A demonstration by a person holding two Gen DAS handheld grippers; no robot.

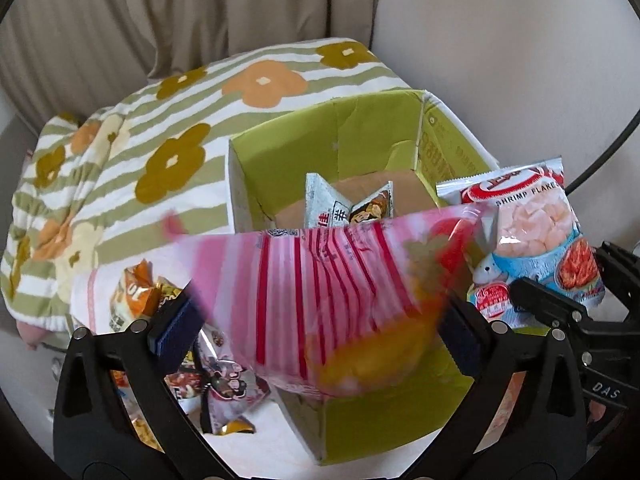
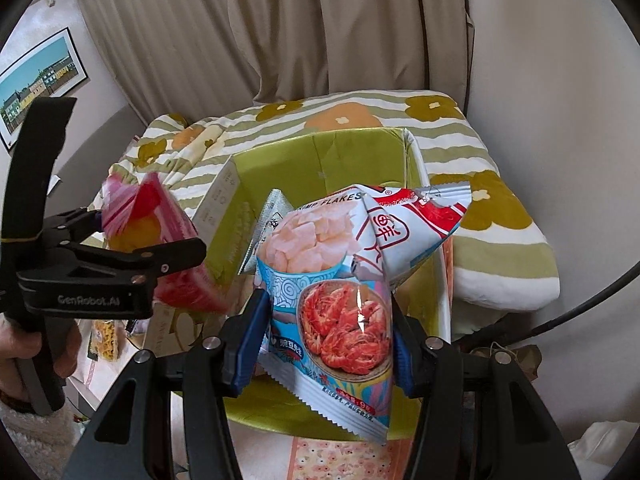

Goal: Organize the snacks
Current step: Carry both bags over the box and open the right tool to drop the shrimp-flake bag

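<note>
The left gripper [image 1: 312,328] has its fingers spread wide; a blurred pink striped bag [image 1: 320,292] lies between the pads, not pressed by them, over the open green box [image 1: 360,136]. The right gripper [image 2: 324,344] pinches a blue shrimp-flakes bag [image 2: 332,292] by its lower part, above the same box [image 2: 320,148]. Inside the box, a small grey packet [image 1: 344,204] lies on the brown floor. Beside the box, more snack packets [image 1: 192,344] lie on a white surface. Behind it is a striped flowered blanket [image 1: 168,120], then beige curtains [image 2: 280,32]. A hand [image 2: 24,344] holds the left gripper's handle.
</note>
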